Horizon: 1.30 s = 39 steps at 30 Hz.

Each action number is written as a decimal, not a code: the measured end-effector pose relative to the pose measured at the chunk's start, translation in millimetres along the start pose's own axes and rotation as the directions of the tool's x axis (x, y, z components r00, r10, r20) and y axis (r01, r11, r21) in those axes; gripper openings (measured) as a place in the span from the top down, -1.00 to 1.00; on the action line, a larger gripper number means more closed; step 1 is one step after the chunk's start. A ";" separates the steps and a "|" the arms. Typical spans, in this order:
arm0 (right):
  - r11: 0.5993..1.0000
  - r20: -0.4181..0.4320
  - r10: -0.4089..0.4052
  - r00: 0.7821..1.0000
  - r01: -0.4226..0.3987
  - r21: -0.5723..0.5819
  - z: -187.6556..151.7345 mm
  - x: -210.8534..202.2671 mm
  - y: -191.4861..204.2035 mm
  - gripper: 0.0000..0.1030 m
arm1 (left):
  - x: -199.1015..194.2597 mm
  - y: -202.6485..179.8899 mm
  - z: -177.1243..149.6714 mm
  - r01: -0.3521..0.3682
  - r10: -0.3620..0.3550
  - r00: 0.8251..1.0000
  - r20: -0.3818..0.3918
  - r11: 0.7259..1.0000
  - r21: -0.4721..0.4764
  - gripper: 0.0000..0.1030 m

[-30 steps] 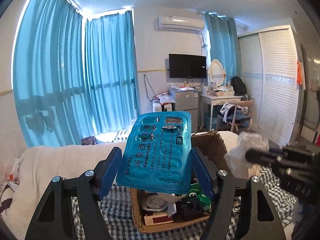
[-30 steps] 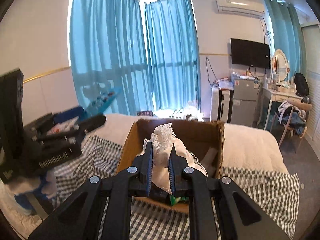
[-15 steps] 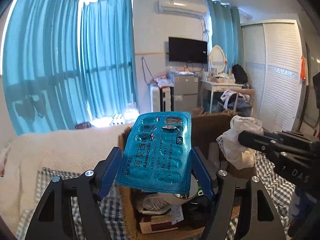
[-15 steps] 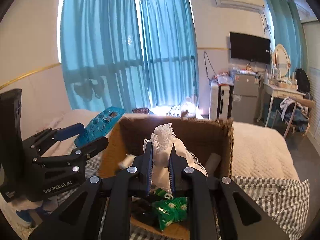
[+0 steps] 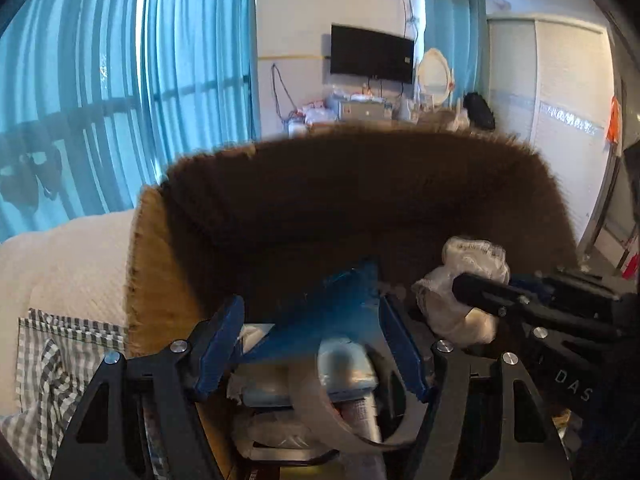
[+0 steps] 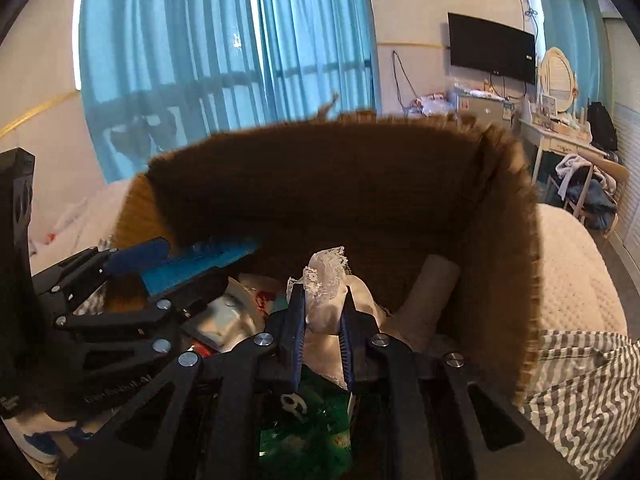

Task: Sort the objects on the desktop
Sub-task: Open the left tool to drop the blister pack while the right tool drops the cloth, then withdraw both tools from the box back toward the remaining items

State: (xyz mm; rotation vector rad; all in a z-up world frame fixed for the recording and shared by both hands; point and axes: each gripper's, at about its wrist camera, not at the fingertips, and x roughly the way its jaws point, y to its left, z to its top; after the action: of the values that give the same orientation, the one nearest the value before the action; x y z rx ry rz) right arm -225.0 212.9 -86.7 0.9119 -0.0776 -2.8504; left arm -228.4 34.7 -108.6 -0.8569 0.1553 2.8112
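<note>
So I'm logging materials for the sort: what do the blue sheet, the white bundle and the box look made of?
Blue sheet: seemingly glossy foil-plastic blister pack, thin and flat. White bundle: soft cloth, lace-trimmed edge. Box: brown cardboard, matte, fuzzy torn rim.

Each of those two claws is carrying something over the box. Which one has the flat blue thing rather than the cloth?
The left gripper: it holds the flat blue pill sheet. The right gripper pinches a white lace-edged cloth instead. Both are over the cardboard box.

blister pack (image 5: pixel 332 312): blurred, print unreadable | box (image 5: pixel 168 280) contents: perhaps tape
</note>
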 end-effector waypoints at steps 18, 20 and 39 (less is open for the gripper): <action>0.998 0.185 -0.065 0.980 0.068 -0.009 13.2 -77.4 12.0 -0.15 | -97.8 4.6 21.4 -0.054 0.058 0.985 0.164 0.998 -0.026 -0.81; 0.997 0.208 -0.068 0.976 0.071 -0.008 16.4 -91.1 17.3 -0.22 | -112.5 6.1 25.6 -0.060 0.065 0.980 0.187 0.998 -0.032 -0.84; 0.995 0.349 -0.084 0.933 0.098 -0.021 1.4 -207.0 66.0 -0.99 | -235.2 15.2 13.1 -0.093 0.119 0.952 0.281 0.990 -0.105 -1.00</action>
State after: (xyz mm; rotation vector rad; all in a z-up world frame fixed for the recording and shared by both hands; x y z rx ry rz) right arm -51.1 180.0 39.2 0.4034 -0.0202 -3.0555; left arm -47.7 -15.2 34.8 -0.4586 0.0309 3.0245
